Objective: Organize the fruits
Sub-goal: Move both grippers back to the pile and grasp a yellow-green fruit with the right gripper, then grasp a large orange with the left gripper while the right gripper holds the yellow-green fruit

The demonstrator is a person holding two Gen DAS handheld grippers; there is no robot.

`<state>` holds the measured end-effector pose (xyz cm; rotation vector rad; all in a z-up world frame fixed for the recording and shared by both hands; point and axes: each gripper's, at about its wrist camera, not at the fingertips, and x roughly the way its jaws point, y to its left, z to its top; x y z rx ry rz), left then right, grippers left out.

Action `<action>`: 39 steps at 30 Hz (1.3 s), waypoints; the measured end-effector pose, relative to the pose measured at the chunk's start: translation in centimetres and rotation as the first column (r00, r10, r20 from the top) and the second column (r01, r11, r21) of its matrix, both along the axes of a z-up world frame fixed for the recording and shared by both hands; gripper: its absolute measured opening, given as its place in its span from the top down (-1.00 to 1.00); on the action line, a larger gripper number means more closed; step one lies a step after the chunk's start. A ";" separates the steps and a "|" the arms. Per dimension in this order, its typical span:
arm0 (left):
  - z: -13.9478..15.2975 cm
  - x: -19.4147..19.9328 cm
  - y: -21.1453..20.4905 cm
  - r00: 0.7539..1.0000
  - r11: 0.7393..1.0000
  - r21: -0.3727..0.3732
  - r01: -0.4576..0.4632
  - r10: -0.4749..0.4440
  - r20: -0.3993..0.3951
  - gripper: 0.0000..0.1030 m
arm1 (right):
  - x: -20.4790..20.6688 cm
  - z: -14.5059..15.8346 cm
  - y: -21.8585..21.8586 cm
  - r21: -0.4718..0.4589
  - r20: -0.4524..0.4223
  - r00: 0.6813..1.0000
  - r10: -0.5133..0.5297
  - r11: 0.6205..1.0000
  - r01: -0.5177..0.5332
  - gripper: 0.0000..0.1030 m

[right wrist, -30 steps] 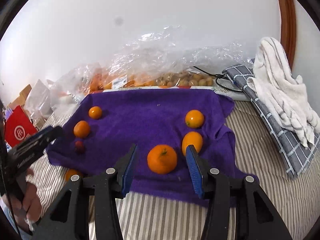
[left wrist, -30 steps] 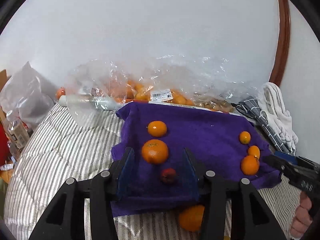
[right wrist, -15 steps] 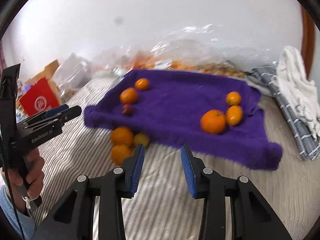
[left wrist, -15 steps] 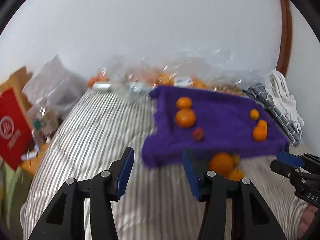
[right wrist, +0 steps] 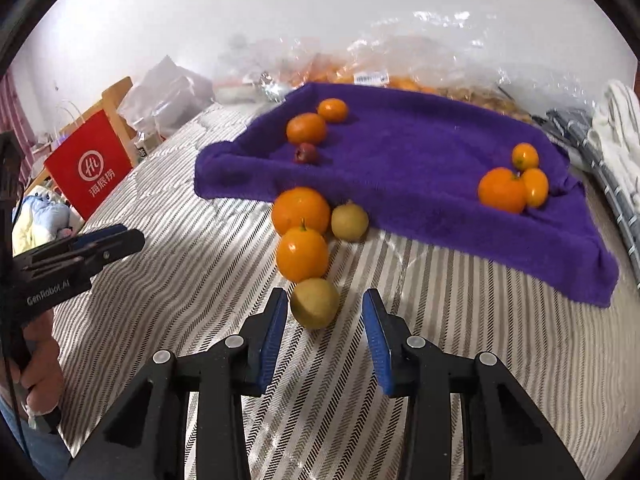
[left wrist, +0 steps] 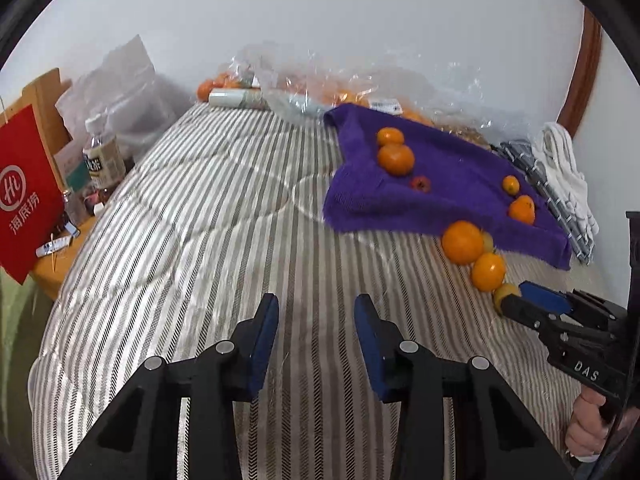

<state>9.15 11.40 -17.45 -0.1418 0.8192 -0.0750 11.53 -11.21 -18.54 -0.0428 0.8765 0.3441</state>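
A purple towel [right wrist: 420,152] lies on the striped bedcover [right wrist: 460,320] and carries several oranges and one small red fruit [right wrist: 306,153]. In front of its near edge lie a large orange [right wrist: 301,209], a smaller orange [right wrist: 302,254] and two yellow-green fruits [right wrist: 349,221]. My right gripper [right wrist: 324,316] is open, with the nearer yellow-green fruit [right wrist: 315,303] between its fingertips, untouched. My left gripper [left wrist: 316,316] is open and empty over bare bedcover, left of the towel [left wrist: 440,184]. The right gripper's tip [left wrist: 538,304] shows beside that fruit [left wrist: 505,294].
Clear plastic bags of oranges [right wrist: 360,68] lie along the wall behind the towel. A white towel and checked cloth [left wrist: 560,172] lie at the right. A red bag [left wrist: 24,196] and a bottle [left wrist: 102,156] stand left of the bed.
Both grippers have pulled back from the towel toward the near bed edge. The right one now straddles the yellow-green fruit; the left has swung left over bare bedcover.
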 end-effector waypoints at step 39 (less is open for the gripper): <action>2.8 6.3 -9.4 0.982 0.978 -0.096 0.185 -0.189 -0.032 0.29 | 0.5 0.2 -14.1 0.001 0.080 0.955 -0.285 0.958 0.285 0.47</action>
